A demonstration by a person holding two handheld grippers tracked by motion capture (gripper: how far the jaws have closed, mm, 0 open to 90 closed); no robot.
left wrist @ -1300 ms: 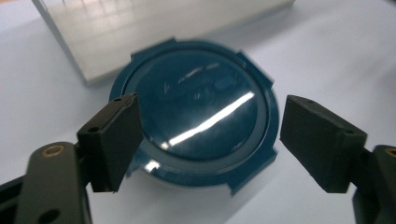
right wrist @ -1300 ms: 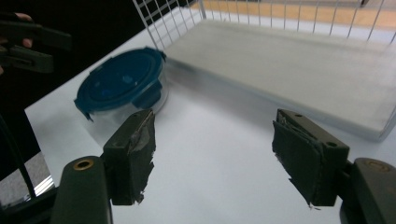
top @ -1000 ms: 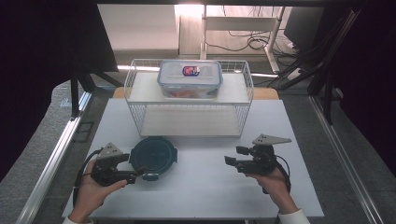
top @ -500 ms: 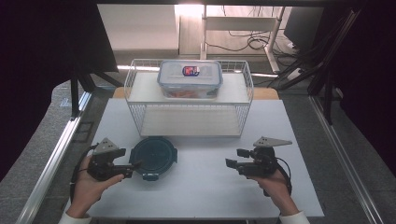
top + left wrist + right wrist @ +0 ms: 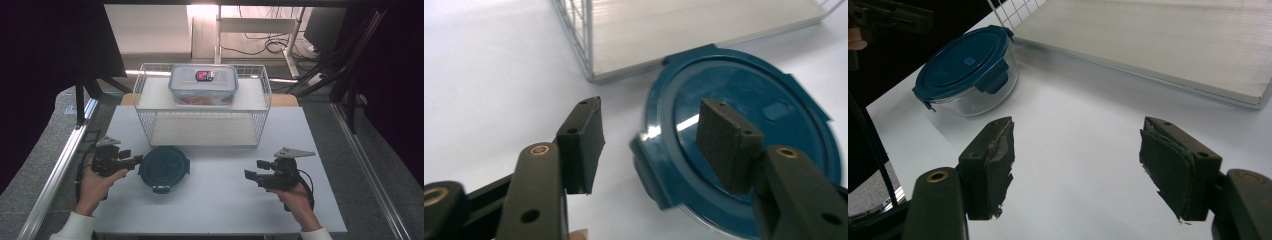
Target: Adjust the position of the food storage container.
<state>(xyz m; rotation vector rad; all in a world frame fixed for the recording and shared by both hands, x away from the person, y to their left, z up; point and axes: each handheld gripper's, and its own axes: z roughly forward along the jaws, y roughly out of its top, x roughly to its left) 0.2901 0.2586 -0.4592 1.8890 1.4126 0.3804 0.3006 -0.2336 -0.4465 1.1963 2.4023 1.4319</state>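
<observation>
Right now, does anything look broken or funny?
Yes: the right gripper has worn pads, their black rubber ragged and peeling at the edges. The round container and rack look fine.

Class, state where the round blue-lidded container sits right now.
In the high view, the round blue-lidded container sits on the white table, left of centre, just before the wire rack, beside the left gripper.

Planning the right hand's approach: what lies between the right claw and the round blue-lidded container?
Bare white tabletop between right claw and round blue-lidded container, seen in the right gripper view and high view.
</observation>
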